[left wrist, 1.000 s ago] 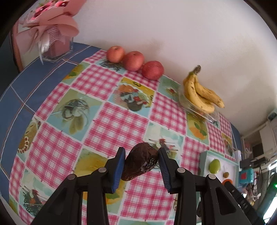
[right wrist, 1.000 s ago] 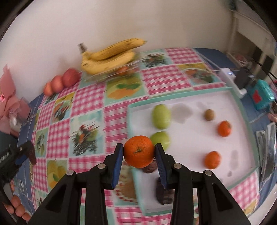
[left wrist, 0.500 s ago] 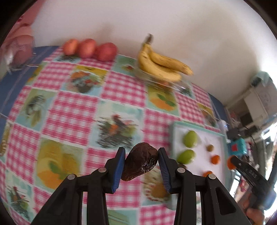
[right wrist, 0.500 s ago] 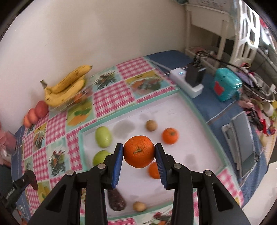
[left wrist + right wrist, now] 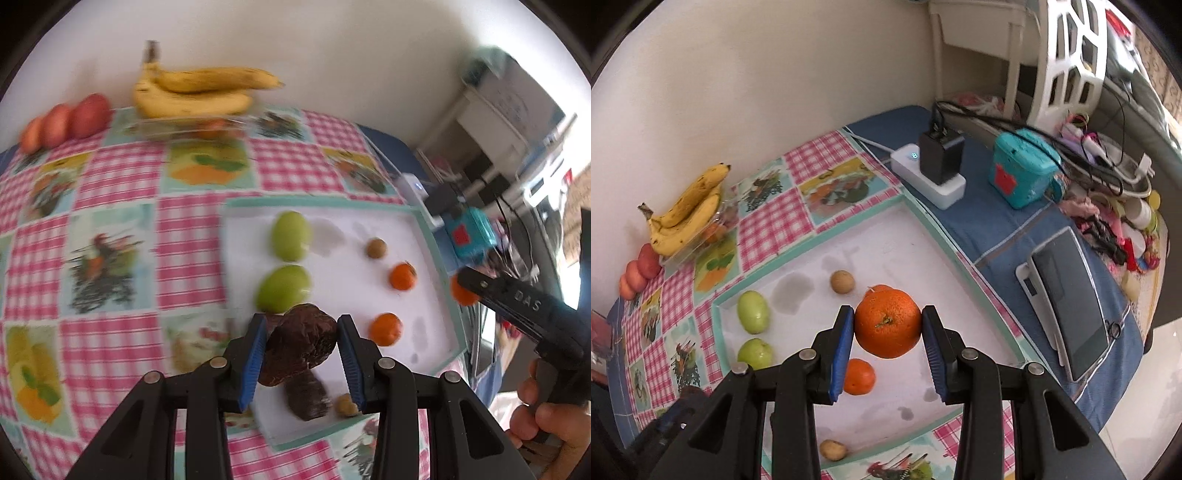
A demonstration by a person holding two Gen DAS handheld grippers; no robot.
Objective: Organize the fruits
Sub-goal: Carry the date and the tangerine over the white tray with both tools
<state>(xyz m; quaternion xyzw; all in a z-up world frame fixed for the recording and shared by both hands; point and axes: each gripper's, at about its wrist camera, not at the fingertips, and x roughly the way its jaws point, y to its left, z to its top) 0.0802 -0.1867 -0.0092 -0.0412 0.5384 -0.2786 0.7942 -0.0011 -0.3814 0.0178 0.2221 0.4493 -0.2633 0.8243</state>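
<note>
Hovering above the white, teal-rimmed tray, the left tongs clamp a wrinkled dark-brown fruit near its twin while the right tongs grip a round orange, seemingly grouping like kinds.

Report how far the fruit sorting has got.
Done: the tray already holds two green fruits, two oranges and a dark fruit. In hand: left gripper clamps a dark wrinkled fruit; right gripper clamps an orange. Left: placing both; bananas and apples sit off-tray.
</note>
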